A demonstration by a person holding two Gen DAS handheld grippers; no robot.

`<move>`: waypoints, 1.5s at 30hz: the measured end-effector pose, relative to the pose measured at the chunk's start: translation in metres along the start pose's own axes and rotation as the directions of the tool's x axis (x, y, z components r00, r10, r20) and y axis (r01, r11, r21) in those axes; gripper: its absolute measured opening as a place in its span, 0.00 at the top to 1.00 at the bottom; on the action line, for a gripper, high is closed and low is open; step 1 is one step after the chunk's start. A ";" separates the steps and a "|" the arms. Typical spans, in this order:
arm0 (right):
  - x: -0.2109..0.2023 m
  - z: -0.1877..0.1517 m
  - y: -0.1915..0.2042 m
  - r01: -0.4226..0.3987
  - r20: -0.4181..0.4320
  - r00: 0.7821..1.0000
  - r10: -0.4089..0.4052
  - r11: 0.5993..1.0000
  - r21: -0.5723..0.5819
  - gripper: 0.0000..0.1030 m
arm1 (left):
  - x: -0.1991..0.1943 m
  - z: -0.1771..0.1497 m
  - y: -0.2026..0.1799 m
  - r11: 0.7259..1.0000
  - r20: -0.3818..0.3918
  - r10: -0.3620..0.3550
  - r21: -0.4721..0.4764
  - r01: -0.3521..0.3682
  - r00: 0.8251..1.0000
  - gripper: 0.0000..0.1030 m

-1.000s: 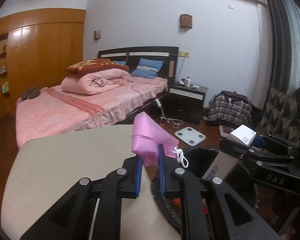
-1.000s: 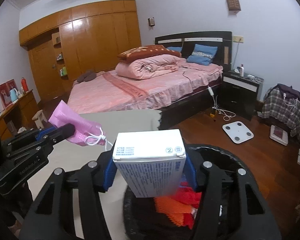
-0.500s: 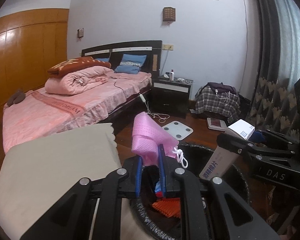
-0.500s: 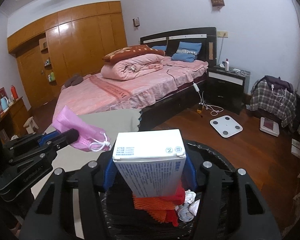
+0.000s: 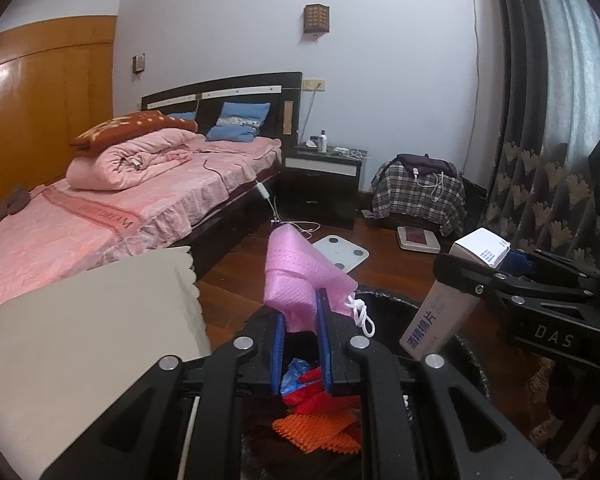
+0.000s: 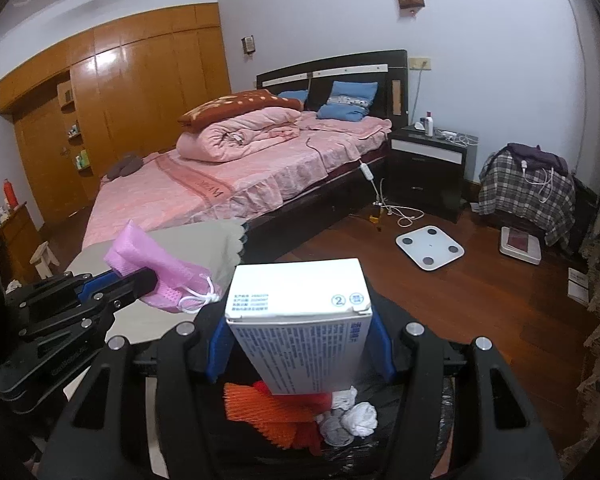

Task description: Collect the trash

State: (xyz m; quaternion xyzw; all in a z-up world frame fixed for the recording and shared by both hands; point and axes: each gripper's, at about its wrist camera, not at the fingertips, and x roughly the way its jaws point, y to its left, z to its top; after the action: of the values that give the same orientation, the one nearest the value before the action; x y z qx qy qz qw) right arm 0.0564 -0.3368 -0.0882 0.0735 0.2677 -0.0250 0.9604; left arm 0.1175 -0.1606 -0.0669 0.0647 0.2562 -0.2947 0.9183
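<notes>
My left gripper (image 5: 301,312) is shut on a pink foam bag (image 5: 296,272) with a white drawstring and holds it over the black trash bin (image 5: 466,350). My right gripper (image 6: 300,340) is shut on a white cardboard box (image 6: 300,320) with blue print, also above the bin (image 6: 440,412). Orange and red netting (image 6: 272,412) and crumpled white tissues (image 6: 356,416) lie inside the bin. The box (image 5: 448,312) shows at the right of the left wrist view, and the pink bag (image 6: 160,268) at the left of the right wrist view.
A beige table (image 5: 80,340) stands left of the bin. Behind are a bed with pink bedding (image 6: 240,176), a black nightstand (image 6: 428,168), a white scale (image 6: 430,247) on the wood floor and a plaid-covered pile (image 6: 528,188). A patterned curtain (image 5: 540,200) hangs at the right.
Both grippers have moved right, off the table and over the bin, with the pink bag and the box still held. More of the bin's contents show now.
</notes>
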 end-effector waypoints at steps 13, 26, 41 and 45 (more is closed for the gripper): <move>0.011 -0.008 -0.026 0.085 -0.017 0.996 -0.085 0.996 0.019 0.21 | 0.025 -0.003 -0.019 0.999 -0.040 -0.043 0.008 0.043 0.998 0.44; -0.002 -0.005 -0.019 0.082 -0.014 0.997 -0.081 0.996 0.033 0.06 | -0.005 0.000 0.002 0.998 -0.009 0.056 -0.012 -0.056 0.998 0.09; -0.039 0.004 0.022 0.014 -0.009 1.000 -0.014 1.000 0.018 0.05 | -0.065 0.005 0.024 0.986 0.022 0.160 -0.061 -0.158 0.987 0.06; -0.049 0.006 0.031 0.005 -0.011 1.000 -0.005 1.000 0.012 0.05 | -0.077 0.005 0.025 0.982 0.028 0.179 -0.066 -0.177 0.984 0.06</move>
State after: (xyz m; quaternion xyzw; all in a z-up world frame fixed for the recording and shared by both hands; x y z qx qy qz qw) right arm 0.0206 -0.3069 -0.0540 0.0788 0.2730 -0.0284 0.9584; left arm 0.0803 -0.1021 -0.0242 0.0533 0.2430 -0.2045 0.9467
